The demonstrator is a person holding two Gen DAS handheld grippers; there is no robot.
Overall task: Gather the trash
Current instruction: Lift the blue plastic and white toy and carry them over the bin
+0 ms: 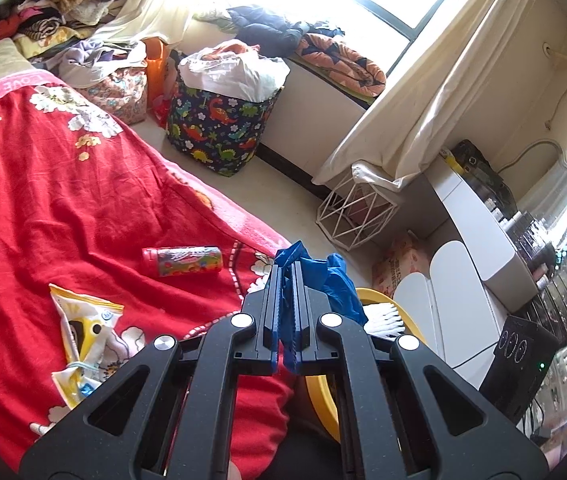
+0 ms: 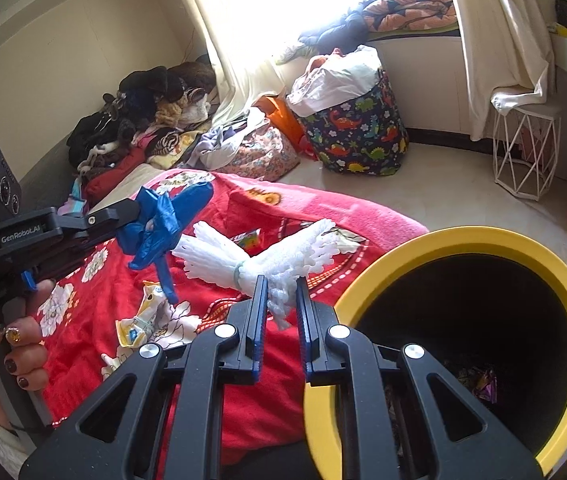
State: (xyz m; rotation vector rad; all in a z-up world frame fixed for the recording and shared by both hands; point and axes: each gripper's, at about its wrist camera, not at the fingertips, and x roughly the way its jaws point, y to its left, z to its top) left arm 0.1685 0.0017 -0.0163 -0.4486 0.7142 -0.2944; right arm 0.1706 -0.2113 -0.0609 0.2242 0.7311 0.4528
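The left gripper (image 1: 288, 276) pinches a blue glove (image 1: 337, 280). The right gripper (image 2: 279, 292) clamps white foam netting (image 2: 279, 256); a yellow-rimmed bin (image 2: 463, 240) sits just right of its fingers.

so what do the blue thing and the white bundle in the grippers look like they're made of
Blue thing, shut in the left gripper: thin rubbery film, probably a nitrile or latex glove; it hangs limp, creased, slightly glossy.
White bundle, in the right gripper: soft foam netting, likely fruit-wrap mesh; matte white, ribbed strands fanning out from a band.
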